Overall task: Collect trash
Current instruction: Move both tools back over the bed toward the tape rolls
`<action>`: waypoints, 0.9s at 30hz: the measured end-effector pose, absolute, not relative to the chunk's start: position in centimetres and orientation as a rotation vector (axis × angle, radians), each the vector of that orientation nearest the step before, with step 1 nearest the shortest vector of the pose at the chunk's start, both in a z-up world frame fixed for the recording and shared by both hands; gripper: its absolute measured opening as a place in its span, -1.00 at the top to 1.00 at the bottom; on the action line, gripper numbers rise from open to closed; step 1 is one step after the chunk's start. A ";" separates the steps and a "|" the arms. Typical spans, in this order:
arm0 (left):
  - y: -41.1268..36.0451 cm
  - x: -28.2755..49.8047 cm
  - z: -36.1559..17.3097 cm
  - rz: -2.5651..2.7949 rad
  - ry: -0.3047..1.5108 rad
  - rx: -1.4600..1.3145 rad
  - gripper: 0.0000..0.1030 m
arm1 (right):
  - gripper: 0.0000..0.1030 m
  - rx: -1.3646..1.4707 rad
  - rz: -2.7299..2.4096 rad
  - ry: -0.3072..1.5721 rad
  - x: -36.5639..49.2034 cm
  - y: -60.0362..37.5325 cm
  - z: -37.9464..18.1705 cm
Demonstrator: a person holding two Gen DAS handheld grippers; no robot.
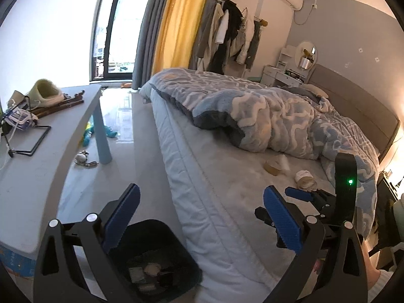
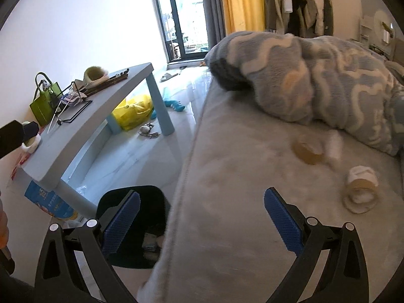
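A black trash bin [image 1: 156,260] stands on the floor against the mattress [image 1: 214,202], with some scraps inside. My left gripper [image 1: 202,218] hangs open above the bin and the bed's edge, holding nothing. On the bed lie a brown tape roll [image 2: 309,151] with a white paper scrap [image 2: 334,146] beside it, and a second roll stuffed with white tissue [image 2: 361,192]. My right gripper [image 2: 202,222] is open and empty over the mattress, short of those items. In the left wrist view its black body [image 1: 346,176], with a green light, is close to the tissue roll [image 1: 305,178].
A blue-and-white patterned blanket [image 1: 252,106] is heaped just behind the trash. A low light-blue table [image 2: 101,106] to the left carries a green bag [image 2: 45,103], a wire frame and clutter. A yellow bag [image 2: 133,111], toys and a keychain [image 1: 82,157] lie on the floor.
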State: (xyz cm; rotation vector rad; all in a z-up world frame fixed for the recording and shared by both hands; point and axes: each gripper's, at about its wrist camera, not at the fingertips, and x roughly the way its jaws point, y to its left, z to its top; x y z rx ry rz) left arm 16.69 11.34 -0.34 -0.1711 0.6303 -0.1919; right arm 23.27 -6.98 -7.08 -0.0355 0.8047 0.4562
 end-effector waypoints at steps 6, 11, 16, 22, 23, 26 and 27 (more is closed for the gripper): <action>8.5 17.5 -0.4 -0.238 0.632 -0.155 -0.93 | -0.93 -0.035 0.419 0.792 23.4 -10.3 -6.7; 6.1 18.1 -0.9 -0.279 0.635 -0.146 -0.92 | -0.93 -0.002 0.383 0.781 23.6 -13.7 -6.2; 3.6 18.5 -1.4 -0.323 0.640 -0.131 -0.91 | -0.93 0.029 0.353 0.776 23.9 -17.1 -6.0; 0.5 19.6 -2.1 -0.374 0.652 -0.123 -0.88 | -0.93 0.081 0.333 0.772 24.7 -21.0 -5.5; 0.1 19.8 -2.3 -0.384 0.655 -0.125 -0.86 | -0.93 0.105 0.342 0.776 24.9 -21.8 -5.5; -1.4 20.3 -3.0 -0.410 0.669 -0.115 -0.75 | -0.93 0.168 0.353 0.787 25.7 -23.7 -5.5; -1.9 20.6 -3.2 -0.417 0.675 -0.109 -0.72 | -0.93 0.182 0.350 0.791 26.0 -24.3 -5.5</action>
